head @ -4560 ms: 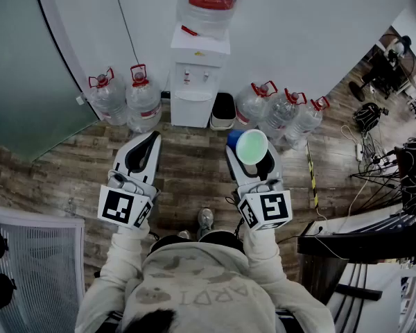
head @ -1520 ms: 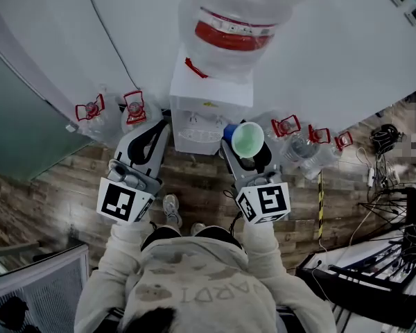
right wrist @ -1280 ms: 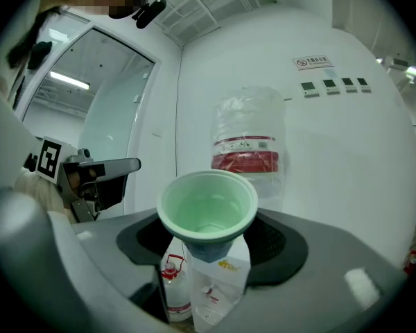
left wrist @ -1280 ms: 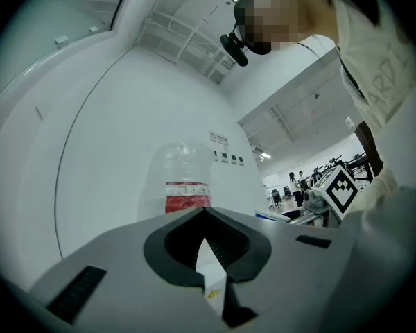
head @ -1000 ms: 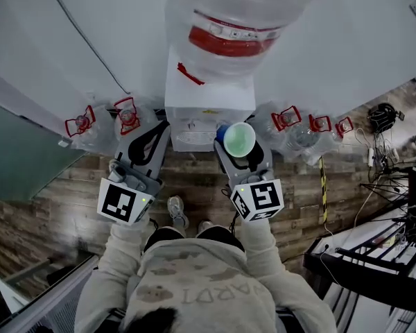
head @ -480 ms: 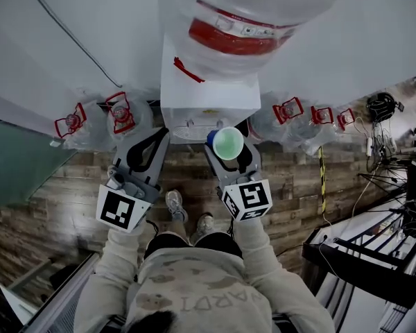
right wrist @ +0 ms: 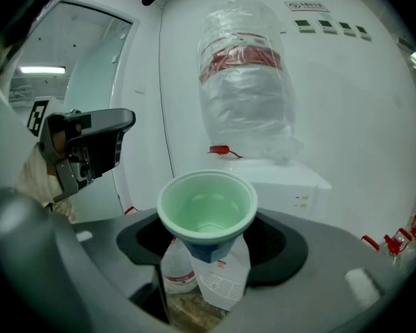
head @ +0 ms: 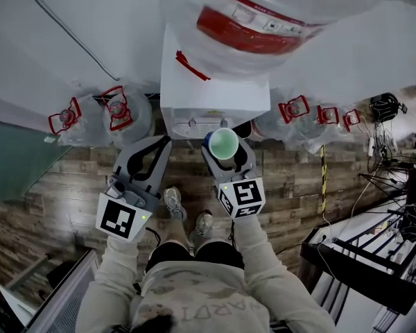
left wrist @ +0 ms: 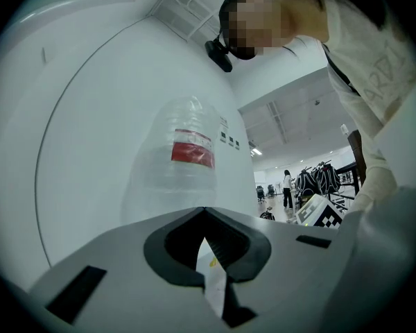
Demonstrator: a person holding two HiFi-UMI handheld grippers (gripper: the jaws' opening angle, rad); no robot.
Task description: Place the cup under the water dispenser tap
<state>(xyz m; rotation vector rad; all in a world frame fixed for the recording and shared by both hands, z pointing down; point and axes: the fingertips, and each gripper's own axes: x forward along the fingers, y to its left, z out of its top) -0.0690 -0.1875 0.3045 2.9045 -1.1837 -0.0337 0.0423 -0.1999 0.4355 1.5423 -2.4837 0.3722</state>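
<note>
Right tongs (head: 226, 150) are gripping the cup (head: 224, 143); tap (head: 193, 123) at 11 o'clock not yet reached; left tongs (head: 162, 143) closed, empty.

left tool (head: 164, 140): jaws together, empty | right tool (head: 225, 148): jaws wide, gripping | both arms extended forward

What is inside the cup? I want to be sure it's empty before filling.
The cup shows a bare pale green inside down to its bottom; nothing in it. The jaws cover part of its blue outside.
</note>
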